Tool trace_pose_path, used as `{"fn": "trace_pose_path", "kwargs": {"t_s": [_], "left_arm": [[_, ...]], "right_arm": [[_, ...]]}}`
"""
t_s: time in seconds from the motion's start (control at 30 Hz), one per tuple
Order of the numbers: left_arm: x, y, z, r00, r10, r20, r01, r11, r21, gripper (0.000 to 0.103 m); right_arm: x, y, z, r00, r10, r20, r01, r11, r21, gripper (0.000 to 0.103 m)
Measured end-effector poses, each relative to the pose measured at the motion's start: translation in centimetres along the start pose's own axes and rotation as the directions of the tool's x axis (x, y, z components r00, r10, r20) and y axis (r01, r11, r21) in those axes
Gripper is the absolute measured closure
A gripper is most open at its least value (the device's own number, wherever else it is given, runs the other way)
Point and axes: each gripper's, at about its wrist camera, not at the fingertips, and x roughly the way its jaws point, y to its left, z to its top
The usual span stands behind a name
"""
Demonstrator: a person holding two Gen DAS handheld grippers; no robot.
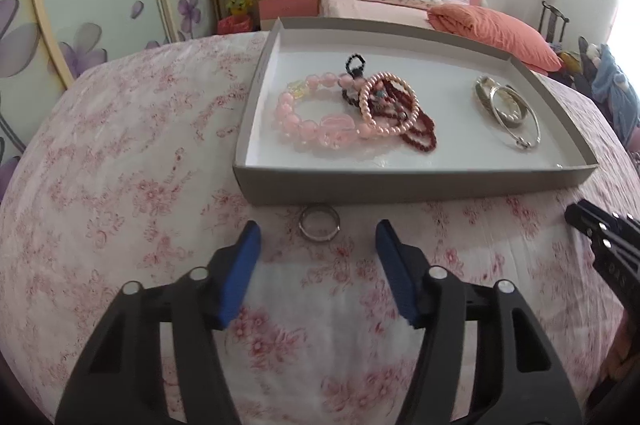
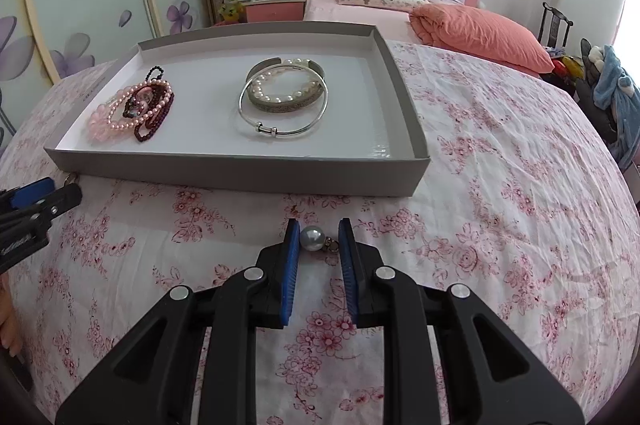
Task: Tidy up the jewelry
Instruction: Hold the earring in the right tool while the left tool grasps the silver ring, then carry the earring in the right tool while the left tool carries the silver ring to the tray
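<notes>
A shallow grey tray (image 1: 400, 185) with a white floor rests on the floral cloth. At its left lies a heap of pink bead bracelets (image 1: 304, 117) and dark red beads (image 1: 424, 133); at its right lie silver bangles (image 1: 508, 109). A silver ring (image 1: 319, 228) lies on the cloth just in front of the tray wall, level with the tips of my left gripper (image 1: 318, 229), which is open around it without touching. My right gripper (image 2: 319, 237) is shut on a grey pearl pendant (image 2: 312, 239) low over the cloth, in front of the tray (image 2: 240, 173). The bangles (image 2: 280, 129) ring a pearl bracelet (image 2: 276, 85).
The pink floral cloth (image 2: 500, 185) stretches wide to the right of the tray. Behind it stand a bed with an orange quilt (image 2: 480, 33), a pink nightstand (image 2: 272, 9) and a flowered wardrobe (image 2: 80, 5). A dark chair (image 2: 554, 25) is at the far right.
</notes>
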Motion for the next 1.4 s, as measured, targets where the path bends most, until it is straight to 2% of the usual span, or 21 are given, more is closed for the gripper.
{"fn": "trace_pose_path", "kwargs": {"t_s": [0.2, 0.3, 0.37, 0.53, 0.77, 1.4], "left_arm": [[0.4, -0.3, 0.6, 0.999, 0.036, 0.005, -0.036, 0.999, -0.015, 0.058], [0.3, -0.4, 0.6, 0.999, 0.042, 0.014, -0.042, 0.999, -0.008, 0.069], [0.2, -0.3, 0.6, 0.999, 0.040, 0.017, -0.040, 0.999, 0.000, 0.080], [-0.2, 0.1, 0.1, 0.999, 0.028, 0.015, -0.029, 0.999, 0.019, 0.081], [-2.1, 0.4, -2.4, 1.000, -0.015, 0.016, 0.014, 0.999, 0.051, 0.081], [-2.0, 0.0, -2.6, 1.000, -0.001, 0.015, 0.000, 0.998, 0.068, 0.080]], "right_arm": [[-0.1, 0.0, -0.1, 1.000, 0.010, -0.001, -0.010, 1.000, 0.005, 0.082], [-0.1, -0.1, 0.0, 1.000, 0.011, 0.000, -0.011, 1.000, 0.003, 0.082], [-0.1, 0.0, 0.0, 1.000, 0.013, 0.000, -0.013, 1.000, 0.001, 0.082], [-0.2, 0.5, -0.2, 0.999, 0.037, -0.001, -0.037, 0.999, -0.010, 0.082], [-0.6, 2.4, -0.6, 0.995, 0.099, -0.006, -0.099, 0.993, -0.064, 0.082], [-0.6, 2.9, -0.6, 0.995, 0.098, -0.007, -0.099, 0.993, -0.069, 0.082]]}}
